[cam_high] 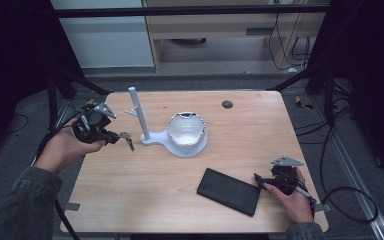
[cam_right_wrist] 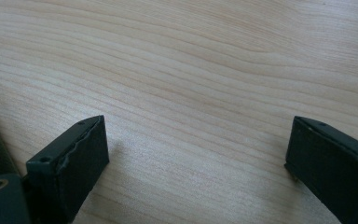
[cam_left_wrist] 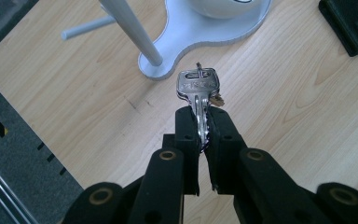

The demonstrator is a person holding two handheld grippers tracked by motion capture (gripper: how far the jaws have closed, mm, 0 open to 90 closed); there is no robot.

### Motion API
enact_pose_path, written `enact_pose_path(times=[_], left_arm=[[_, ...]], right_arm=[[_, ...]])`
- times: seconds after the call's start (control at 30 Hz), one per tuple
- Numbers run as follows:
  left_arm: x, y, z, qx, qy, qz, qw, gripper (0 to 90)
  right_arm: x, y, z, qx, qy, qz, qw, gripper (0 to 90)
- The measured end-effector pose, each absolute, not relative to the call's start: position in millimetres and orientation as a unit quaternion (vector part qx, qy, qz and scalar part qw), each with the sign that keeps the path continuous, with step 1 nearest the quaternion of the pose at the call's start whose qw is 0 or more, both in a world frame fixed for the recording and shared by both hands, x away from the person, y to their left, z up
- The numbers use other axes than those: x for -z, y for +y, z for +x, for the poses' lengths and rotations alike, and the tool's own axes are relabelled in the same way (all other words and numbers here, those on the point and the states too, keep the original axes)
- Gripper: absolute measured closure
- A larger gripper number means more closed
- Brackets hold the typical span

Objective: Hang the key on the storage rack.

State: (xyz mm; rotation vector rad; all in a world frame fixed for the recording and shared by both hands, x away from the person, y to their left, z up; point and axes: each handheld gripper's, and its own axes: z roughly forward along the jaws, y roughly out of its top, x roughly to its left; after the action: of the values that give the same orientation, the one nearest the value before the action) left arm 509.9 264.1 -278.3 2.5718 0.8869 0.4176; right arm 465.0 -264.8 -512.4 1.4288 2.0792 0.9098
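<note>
My left gripper (cam_high: 121,137) is shut on a silver key (cam_left_wrist: 198,88), pinching its blade so the head sticks out past the jaws; a ring and a second small brass piece hang behind it. The key (cam_high: 127,139) hangs above the table's left side, just left of a white stand (cam_high: 145,135) with an upright post (cam_high: 137,112) and a side peg (cam_left_wrist: 86,28). A white bowl (cam_high: 186,128) sits on the stand's round base. My right gripper (cam_high: 259,181) rests low at the front right with its jaws wide apart over bare wood (cam_right_wrist: 196,135), beside a black case (cam_high: 229,191).
The wooden table (cam_high: 250,130) has a small dark round hole cover (cam_high: 227,104) near its far edge. Dark frame bars and cables surround the table, and a cabinet stands behind it.
</note>
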Motion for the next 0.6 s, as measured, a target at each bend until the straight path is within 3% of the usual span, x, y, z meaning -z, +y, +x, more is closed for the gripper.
enact_pose_path(times=[0.6], left_arm=[[245.4, 259.7, 544.5, -0.155, 0.336, 0.901, 0.225, 83.6]], right_arm=[[512.5, -264.5, 464.6, -0.329, 0.756, 0.518, 0.228, 5.8]])
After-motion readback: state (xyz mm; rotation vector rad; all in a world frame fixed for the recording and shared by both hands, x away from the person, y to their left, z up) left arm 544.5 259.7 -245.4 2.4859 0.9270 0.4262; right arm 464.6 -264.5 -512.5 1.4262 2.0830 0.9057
